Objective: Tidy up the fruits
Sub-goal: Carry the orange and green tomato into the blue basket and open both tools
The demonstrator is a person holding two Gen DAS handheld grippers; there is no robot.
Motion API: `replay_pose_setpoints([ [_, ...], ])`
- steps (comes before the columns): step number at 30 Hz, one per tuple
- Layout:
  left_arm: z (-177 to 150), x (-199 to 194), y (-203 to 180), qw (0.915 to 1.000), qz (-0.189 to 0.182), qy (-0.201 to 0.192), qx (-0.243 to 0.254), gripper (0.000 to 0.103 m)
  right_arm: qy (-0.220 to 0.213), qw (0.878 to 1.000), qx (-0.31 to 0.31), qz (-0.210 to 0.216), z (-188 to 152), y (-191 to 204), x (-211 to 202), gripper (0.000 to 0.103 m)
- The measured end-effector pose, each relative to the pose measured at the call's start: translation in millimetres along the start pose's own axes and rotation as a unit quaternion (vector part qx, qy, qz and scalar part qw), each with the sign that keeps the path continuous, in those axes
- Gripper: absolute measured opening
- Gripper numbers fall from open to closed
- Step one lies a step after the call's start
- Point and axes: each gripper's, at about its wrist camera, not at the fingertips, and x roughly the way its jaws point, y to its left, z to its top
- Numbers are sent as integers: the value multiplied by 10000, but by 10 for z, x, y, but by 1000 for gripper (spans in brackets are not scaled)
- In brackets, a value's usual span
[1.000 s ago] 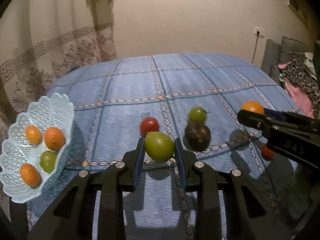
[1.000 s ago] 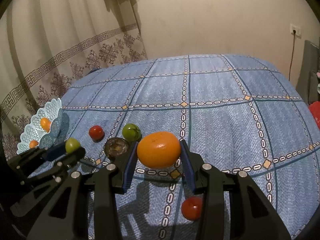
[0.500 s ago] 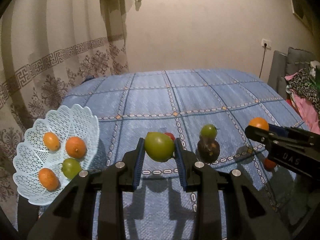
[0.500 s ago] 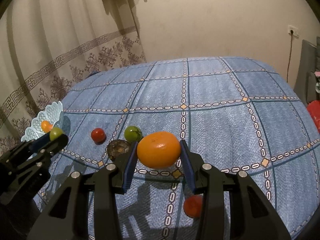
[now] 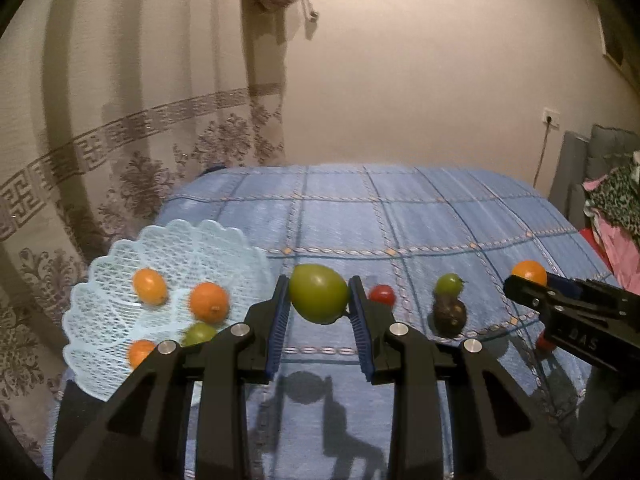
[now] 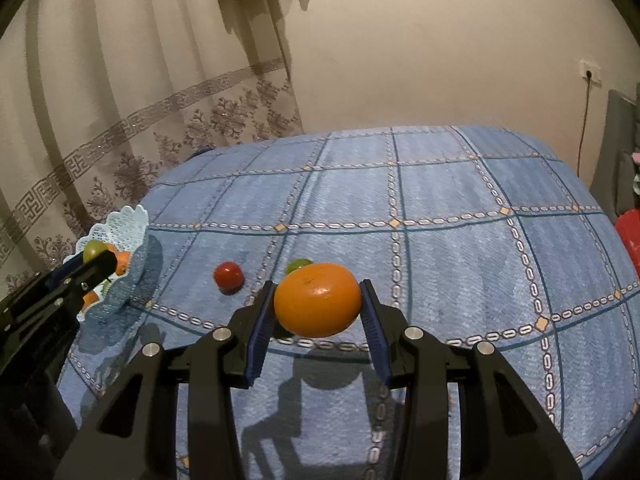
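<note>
Swinging nearer the basket (image 5: 120,264) — left gripper (image 5: 319,300) still clamps green fruit (image 5: 318,298).

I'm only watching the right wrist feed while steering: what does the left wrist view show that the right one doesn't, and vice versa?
Only the left wrist view shows the basket's inside: three oranges and a green fruit, plus the dark brown fruit on the bedspread and the left tool gripping a green fruit head-on. Only the right wrist view shows the right tool clamping its orange head-on. Both show the basket, red tomato, small green tomato, and each other's tool.
</note>
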Motion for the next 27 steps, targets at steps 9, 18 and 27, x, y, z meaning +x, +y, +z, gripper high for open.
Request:
replay_pose_setpoints([
  [9, 54, -77, 583, 9982, 419, -119, -404, 30, -50, 9995, -233, 211, 100, 395, 11, 42],
  [18, 13, -132, 1110, 9939, 745, -149, -805, 30, -81, 9972, -523, 519, 198, 914, 54, 42],
  [27, -29, -167, 1382, 9913, 791, -131, -1043, 31, -27, 9931, -807, 846, 264, 1473, 170, 42],
])
